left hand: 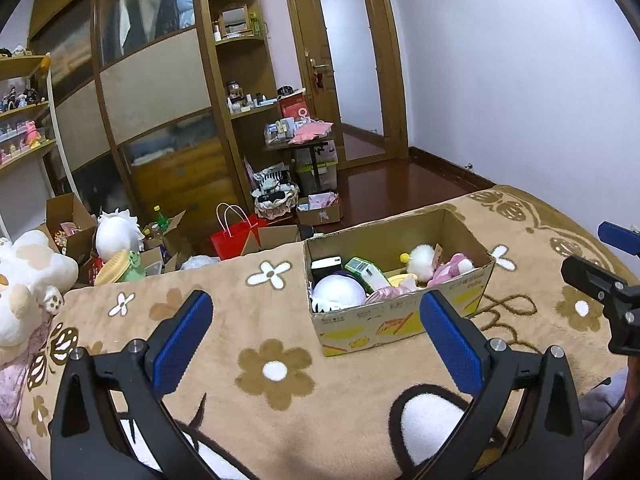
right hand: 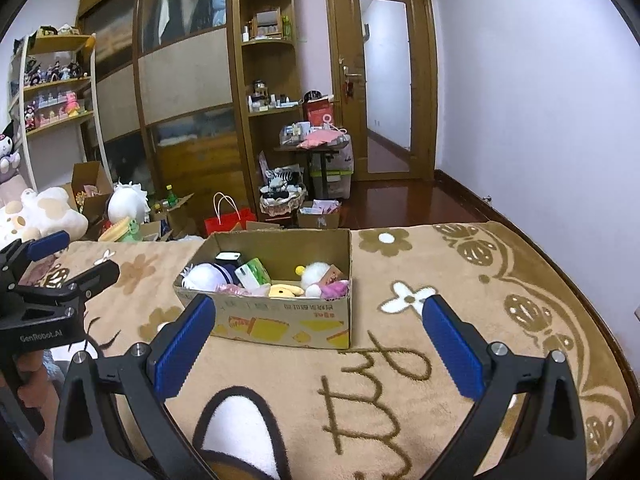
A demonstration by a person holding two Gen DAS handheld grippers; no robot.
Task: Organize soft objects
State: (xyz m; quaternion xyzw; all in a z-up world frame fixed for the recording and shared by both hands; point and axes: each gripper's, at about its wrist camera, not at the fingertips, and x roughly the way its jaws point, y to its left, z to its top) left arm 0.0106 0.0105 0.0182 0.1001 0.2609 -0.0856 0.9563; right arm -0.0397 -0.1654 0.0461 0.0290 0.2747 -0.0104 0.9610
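A cardboard box [left hand: 400,320] stood on a bed covered by a tan blanket [left hand: 276,372] with brown and white flowers. The box was open at the top and its flaps were not seen. In the left wrist view its long axis ran from the lower left to the upper right, so one short corner pointed toward the camera. In the right wrist view the box [right hand: 280,320] showed its long printed side to the camera, and the long axis ran almost left to right.

Inside the box lay several soft things, close together. A white round plush [left hand: 339,290] lay at the left end, and a green and white pack [left hand: 366,272] leaned beside it. A white fluffy toy [left hand: 422,258] with a small yellow ball sat near the back wall, and a pink plush [left hand: 452,266] lay at the right end, touching the fluffy toy. A yellow plush [right hand: 285,291] lay in the middle near the front wall.

The left gripper [left hand: 316,320] hovered above the blanket, in front of the box, with its blue pads wide apart and nothing between them. The right gripper [right hand: 318,324] hovered the same way, also spread wide and empty.

On the far left of the bed rested a big white and tan plush [left hand: 24,280], outside the box.
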